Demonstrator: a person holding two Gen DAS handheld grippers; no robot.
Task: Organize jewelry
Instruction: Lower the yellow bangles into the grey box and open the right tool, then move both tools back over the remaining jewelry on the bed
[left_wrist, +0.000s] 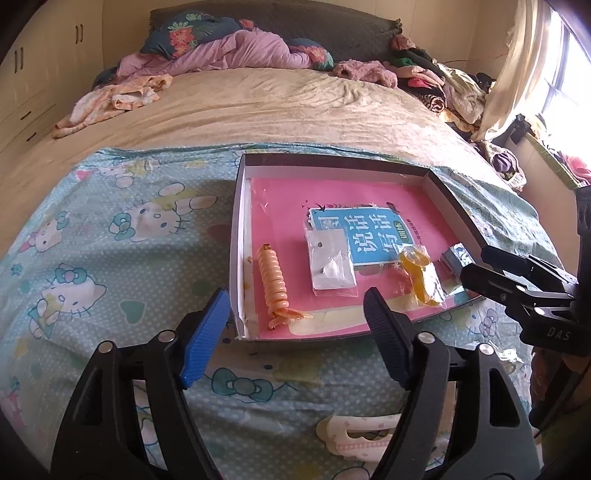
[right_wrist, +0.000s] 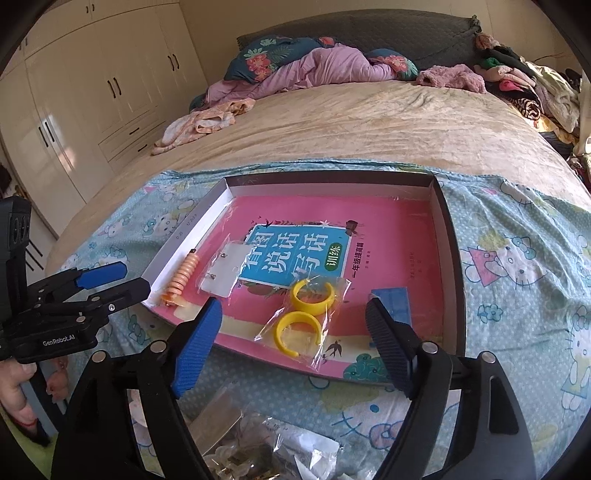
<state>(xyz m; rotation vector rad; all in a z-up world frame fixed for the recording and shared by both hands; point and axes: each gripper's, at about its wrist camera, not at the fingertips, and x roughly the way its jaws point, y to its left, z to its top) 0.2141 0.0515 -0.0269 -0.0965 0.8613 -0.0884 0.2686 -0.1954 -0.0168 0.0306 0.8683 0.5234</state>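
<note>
Bed (left_wrist: 295, 110) fills both views, tan rumpled cover; a pale blue cartoon-cat sheet (left_wrist: 110, 229) is spread over its near end. Heaps of clothing (left_wrist: 443, 85) lie at the far side, too jumbled to sort out.

Shallow cardboard tray (right_wrist: 448, 236), dark outside and white inside, sits on the sheet. Its floor is covered by a pink book (right_wrist: 388, 229) with a blue title panel.

Left gripper (left_wrist: 297, 332): blue ribbed pads spread wide, nothing between them, hanging just short of the tray's near edge. Right gripper (right_wrist: 291, 343): also spread wide and empty, over the tray's near rim.

Inside the tray, from left to right: a peach coiled spiral hair tie (left_wrist: 275, 280), ribbed and plastic-looking, lying along the left wall just beyond the left gripper's left pad; a flat clear packet (left_wrist: 332, 266) with something small and silvery inside, too small to identify; a crinkled clear bag with two yellow open-ended rings (right_wrist: 304, 310), directly ahead of the right gripper between its pads' line; a small blue box (right_wrist: 393, 299) near the right pad's tip, partly hidden by it.

On the sheet, below the right gripper, a pile of clear packets (right_wrist: 258, 435) is cut off by the frame. A pale comb-like clip (left_wrist: 354, 432) is half hidden behind the left gripper.
</note>
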